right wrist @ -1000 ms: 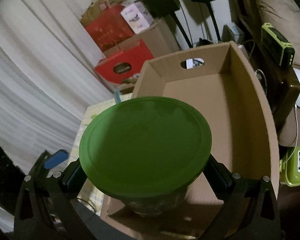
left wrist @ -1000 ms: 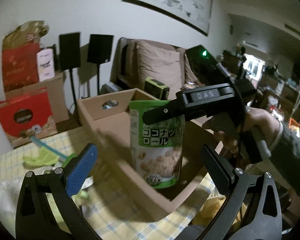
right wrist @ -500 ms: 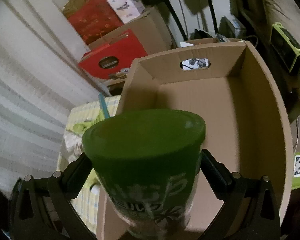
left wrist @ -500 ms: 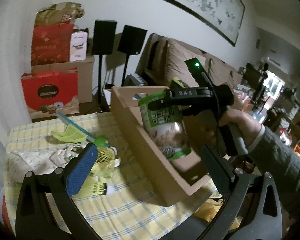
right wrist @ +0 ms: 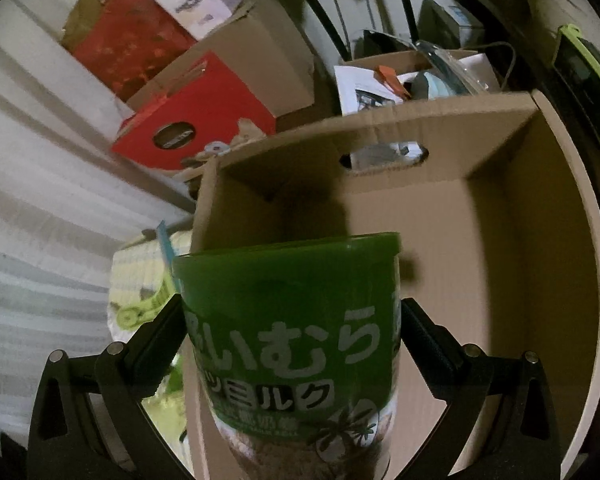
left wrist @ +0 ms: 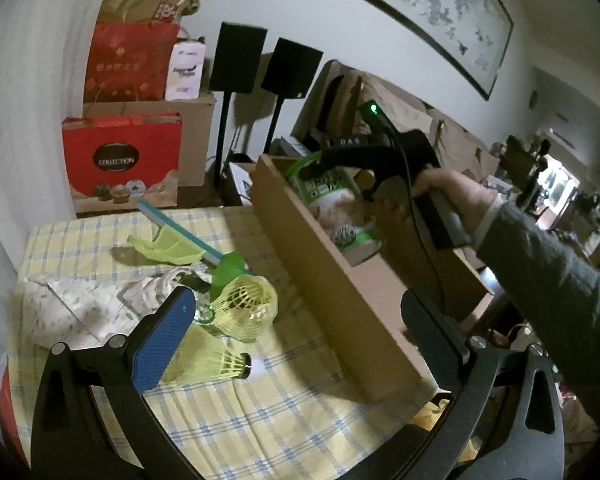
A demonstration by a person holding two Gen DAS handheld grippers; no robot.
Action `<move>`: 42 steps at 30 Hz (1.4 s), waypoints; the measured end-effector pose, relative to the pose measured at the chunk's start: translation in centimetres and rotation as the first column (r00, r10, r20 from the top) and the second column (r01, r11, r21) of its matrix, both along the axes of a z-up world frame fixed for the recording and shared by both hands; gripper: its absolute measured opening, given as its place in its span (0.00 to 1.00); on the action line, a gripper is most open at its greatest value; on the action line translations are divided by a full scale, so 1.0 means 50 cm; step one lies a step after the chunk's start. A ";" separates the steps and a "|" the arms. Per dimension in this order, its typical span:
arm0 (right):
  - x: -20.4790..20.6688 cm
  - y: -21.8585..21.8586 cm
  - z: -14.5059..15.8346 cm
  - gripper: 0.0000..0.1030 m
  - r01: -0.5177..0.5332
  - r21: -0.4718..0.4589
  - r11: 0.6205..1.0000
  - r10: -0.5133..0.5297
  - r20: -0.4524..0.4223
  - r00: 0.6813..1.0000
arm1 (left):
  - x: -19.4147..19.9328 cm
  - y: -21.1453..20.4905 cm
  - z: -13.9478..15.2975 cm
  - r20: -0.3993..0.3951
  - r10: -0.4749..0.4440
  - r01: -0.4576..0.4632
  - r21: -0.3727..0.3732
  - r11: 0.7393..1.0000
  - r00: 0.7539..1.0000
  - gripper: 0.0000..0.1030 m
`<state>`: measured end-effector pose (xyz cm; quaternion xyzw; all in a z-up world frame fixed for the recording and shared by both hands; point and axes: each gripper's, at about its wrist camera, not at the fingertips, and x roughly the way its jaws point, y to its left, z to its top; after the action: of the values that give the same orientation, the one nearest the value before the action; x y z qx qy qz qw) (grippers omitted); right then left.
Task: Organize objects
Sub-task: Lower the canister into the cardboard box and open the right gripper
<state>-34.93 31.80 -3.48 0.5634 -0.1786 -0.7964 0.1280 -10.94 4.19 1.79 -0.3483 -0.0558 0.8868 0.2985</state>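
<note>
Nearest, left gripper (left wrist: 296, 328) with jaws spread wide and empty above the checked tabletop (left wrist: 236, 408), just over two yellow shuttlecocks (left wrist: 244, 308). Farther right, right gripper (right wrist: 290, 334) clamped on the green-lidded snack canister (right wrist: 292, 340) inside the cardboard box (left wrist: 332, 292). Canister tilted, long axis leaning, lid end up toward the box's far wall.

Right black two-finger claw (right wrist: 290, 344) clamps the green-lidded snack canister (right wrist: 290, 320); left black claw (left wrist: 296, 320) hangs spread, holding nothing.
</note>
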 end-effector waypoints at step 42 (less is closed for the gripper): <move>0.331 -0.157 0.151 1.00 -0.119 0.065 0.991 0.134 -0.326 0.936 | 0.010 -0.143 -0.024 0.068 0.276 -0.267 -0.121 0.956 0.959 1.00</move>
<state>-18.40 23.95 4.05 0.4352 -0.1003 -0.8733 0.1945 -10.43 -2.95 0.57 -0.3905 -0.0667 0.9056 0.1516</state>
